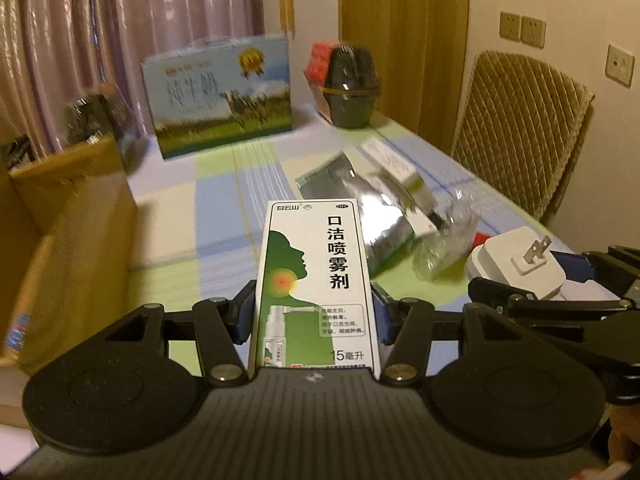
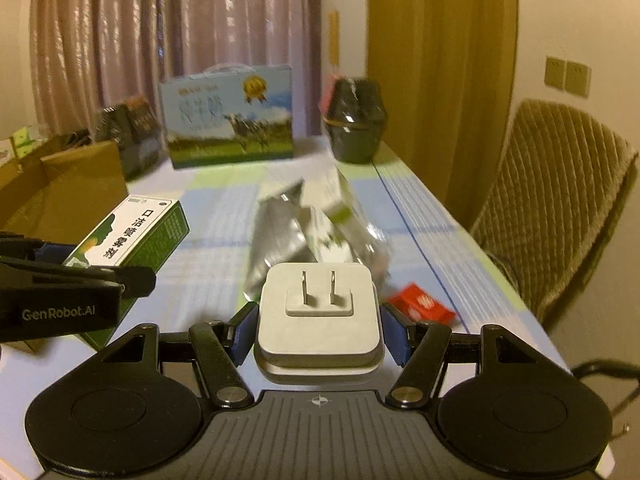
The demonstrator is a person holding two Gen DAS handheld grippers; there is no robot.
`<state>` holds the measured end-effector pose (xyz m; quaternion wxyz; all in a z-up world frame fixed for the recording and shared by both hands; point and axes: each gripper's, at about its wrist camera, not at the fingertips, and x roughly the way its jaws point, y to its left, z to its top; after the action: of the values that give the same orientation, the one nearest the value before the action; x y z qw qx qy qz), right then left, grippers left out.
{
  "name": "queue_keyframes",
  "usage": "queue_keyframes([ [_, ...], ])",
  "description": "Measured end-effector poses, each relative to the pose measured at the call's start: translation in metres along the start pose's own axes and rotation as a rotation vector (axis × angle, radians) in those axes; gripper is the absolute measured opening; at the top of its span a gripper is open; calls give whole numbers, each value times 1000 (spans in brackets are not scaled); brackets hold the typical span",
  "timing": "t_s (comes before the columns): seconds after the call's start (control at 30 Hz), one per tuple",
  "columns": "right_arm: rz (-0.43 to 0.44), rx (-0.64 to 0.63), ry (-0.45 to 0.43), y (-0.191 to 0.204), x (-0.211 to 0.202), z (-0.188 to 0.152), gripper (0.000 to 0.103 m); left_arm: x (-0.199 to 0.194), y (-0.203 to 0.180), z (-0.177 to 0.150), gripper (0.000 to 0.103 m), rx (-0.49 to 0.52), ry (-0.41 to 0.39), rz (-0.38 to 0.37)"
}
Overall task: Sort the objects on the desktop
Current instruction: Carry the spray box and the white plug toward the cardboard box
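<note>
The right tongs (image 2: 318, 322) clamp a white plug adapter (image 2: 318, 312) above the checked surface (image 2: 420, 208), beside the left tongs (image 2: 80, 280) gripping a green-and-white spray box (image 2: 132, 236).

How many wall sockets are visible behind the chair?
3, on the wall above the chair: two side by side, one lower, further right. Others may be hidden.

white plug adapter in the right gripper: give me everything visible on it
The plug adapter is a white, rounded-square block of matte plastic with a stepped base and a raised pad carrying two flat metal prongs. It is held off the table, clamped on its sides between the blue-padded fingers of the right gripper, with the prongs pointing up and away from the camera. Nothing else touches it.
</note>
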<state>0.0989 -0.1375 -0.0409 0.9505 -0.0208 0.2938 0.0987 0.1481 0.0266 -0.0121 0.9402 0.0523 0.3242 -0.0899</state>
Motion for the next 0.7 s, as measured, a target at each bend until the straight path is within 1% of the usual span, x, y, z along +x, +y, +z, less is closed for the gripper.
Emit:
queue_keyframes([
  [0.1,26,-7,-16,11,-7,11,62,-17,11,8,51,-11,-20,18],
  [0.3,92,-54,-57,43,-21,30,62,-52,41,12,51,-20,-53,88],
  [0.43,138,-89,-72,71,-25,41,62,-71,66,9,51,-43,-62,135],
  [0.7,252,-181,-110,140,-27,61,62,-110,125,-3,51,-100,-73,232],
])
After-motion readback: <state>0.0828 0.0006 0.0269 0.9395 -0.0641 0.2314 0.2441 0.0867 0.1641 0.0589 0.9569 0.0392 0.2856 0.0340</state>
